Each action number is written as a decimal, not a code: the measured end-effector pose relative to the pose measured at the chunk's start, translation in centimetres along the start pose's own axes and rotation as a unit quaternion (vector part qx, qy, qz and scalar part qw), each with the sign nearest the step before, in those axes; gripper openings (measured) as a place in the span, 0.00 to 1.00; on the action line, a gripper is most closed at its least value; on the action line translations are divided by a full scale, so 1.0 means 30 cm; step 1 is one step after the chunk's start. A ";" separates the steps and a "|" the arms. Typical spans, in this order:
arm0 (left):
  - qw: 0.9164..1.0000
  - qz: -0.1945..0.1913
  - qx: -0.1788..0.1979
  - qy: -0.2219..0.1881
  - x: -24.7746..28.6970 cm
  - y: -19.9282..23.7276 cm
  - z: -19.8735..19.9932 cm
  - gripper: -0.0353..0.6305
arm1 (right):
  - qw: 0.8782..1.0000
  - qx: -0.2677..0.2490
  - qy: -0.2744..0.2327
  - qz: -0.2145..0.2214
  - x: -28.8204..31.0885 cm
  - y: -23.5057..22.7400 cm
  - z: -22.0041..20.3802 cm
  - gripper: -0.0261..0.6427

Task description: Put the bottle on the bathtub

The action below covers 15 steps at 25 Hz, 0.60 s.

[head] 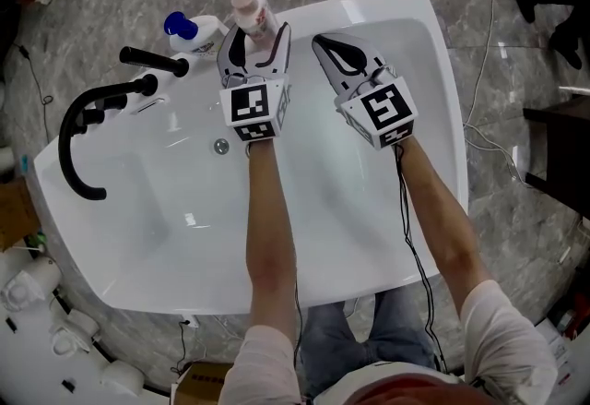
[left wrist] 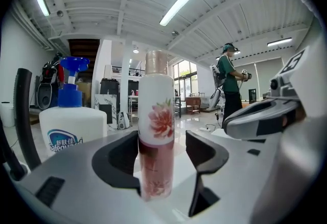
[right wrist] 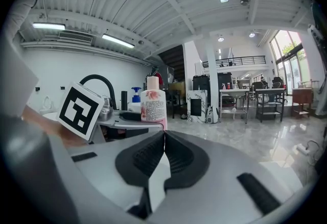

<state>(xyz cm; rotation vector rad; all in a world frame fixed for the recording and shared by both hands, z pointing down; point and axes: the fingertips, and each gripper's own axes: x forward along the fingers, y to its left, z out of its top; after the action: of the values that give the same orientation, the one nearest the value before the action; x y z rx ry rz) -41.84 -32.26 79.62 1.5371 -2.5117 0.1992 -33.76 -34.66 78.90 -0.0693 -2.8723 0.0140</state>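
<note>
Reaching both forearms (head: 267,219) over the bathtub (head: 435,71), I log: left gripper (head: 256,29) wide around upright bottle (left wrist: 156,116) (pad gap shows only in its view); right gripper (right wrist: 164,133) closed, empty.

bottle (head: 251,6) base hidden behind left gripper (head: 263,32), distant person (left wrist: 231,82) too small

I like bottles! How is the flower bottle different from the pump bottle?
The flower bottle is slim with a pinkish cap; the pump bottle is wide with a blue top. The flower bottle stands between the open left tongs; the pump bottle outside them. Both stand on the bathtub.
</note>
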 end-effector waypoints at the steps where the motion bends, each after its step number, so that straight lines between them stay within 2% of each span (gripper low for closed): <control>1: 1.000 0.002 -0.002 0.000 -0.007 -0.003 -0.002 0.47 | 1.000 0.001 0.000 0.000 -0.004 0.003 0.000 0.03; 9: 1.000 0.014 -0.010 0.011 -0.060 -0.020 -0.038 0.47 | 1.000 -0.001 0.005 0.000 -0.025 0.013 0.009 0.03; 15: 0.999 0.021 -0.029 0.016 -0.129 -0.032 -0.055 0.47 | 1.000 0.001 0.013 -0.001 -0.050 0.029 0.016 0.03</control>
<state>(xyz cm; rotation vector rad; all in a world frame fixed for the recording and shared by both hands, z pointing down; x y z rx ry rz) -39.11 -28.99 80.36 1.4493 -2.5022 0.1540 -32.41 -33.88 78.04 -0.0668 -2.8464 0.0149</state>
